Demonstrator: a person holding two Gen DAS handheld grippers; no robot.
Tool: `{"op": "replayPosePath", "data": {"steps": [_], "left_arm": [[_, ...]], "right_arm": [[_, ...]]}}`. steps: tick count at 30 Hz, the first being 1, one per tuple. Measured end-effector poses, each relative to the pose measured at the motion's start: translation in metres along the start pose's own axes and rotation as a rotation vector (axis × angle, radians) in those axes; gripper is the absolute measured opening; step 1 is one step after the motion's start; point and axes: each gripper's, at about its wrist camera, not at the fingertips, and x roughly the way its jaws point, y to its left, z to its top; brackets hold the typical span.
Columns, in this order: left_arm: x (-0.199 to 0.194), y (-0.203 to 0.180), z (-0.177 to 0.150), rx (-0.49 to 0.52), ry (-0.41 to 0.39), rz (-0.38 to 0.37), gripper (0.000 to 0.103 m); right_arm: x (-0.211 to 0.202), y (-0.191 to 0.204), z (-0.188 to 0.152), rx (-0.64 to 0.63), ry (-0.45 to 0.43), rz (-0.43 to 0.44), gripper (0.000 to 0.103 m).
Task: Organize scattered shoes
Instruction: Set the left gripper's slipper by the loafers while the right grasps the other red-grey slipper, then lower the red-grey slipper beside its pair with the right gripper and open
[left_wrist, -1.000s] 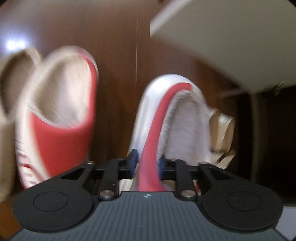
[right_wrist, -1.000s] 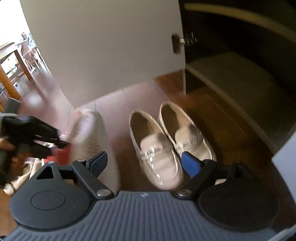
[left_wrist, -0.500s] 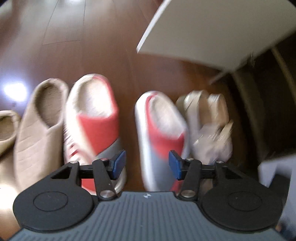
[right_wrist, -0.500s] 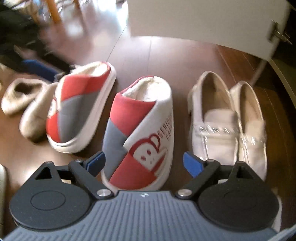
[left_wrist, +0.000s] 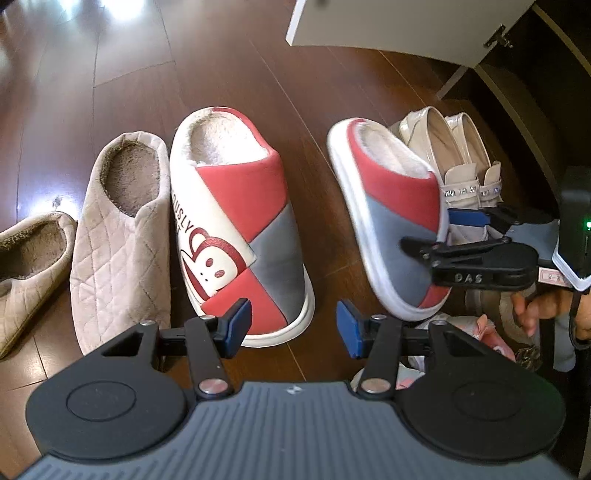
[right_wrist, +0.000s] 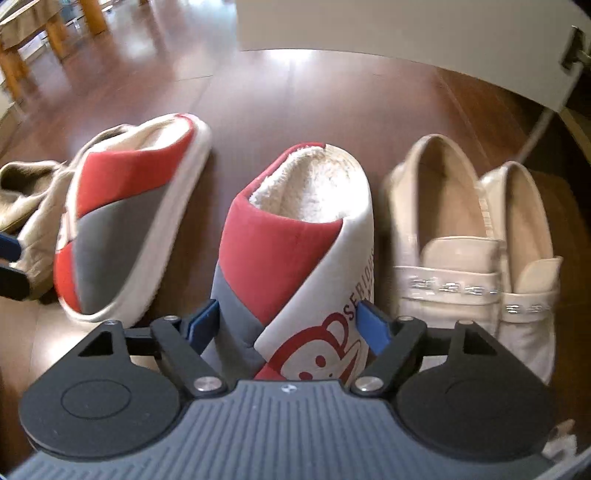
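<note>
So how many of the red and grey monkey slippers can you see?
2. One red, grey and white plush slipper stands on the wooden floor beside a beige quilted slipper. The other sits next to the cream loafers, between the closing right gripper's jaws.

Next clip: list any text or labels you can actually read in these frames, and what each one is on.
"OUSLY": partial word on the white side of the left red slipper, beside its monkey-face print.
"SERIOU": partial word on the right red slipper, cut off.
"DAS": embossed on the right gripper.
Pink label behind that gripper: too small to read.
</note>
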Motion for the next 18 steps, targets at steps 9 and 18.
{"op": "replayPosePath", "data": {"steps": [9, 18], "left_arm": [[0.004, 0.011, -0.007, -0.002, 0.018, 0.016, 0.055], [0.022, 0.034, -0.028, 0.012, -0.013, 0.059, 0.055]], "right_arm": [[-0.003, 0.0, 0.005, -0.027, 0.021, -0.004, 0.084], [-0.057, 0.049, 0.044, -0.103, -0.15, 0.108, 0.084]]}}
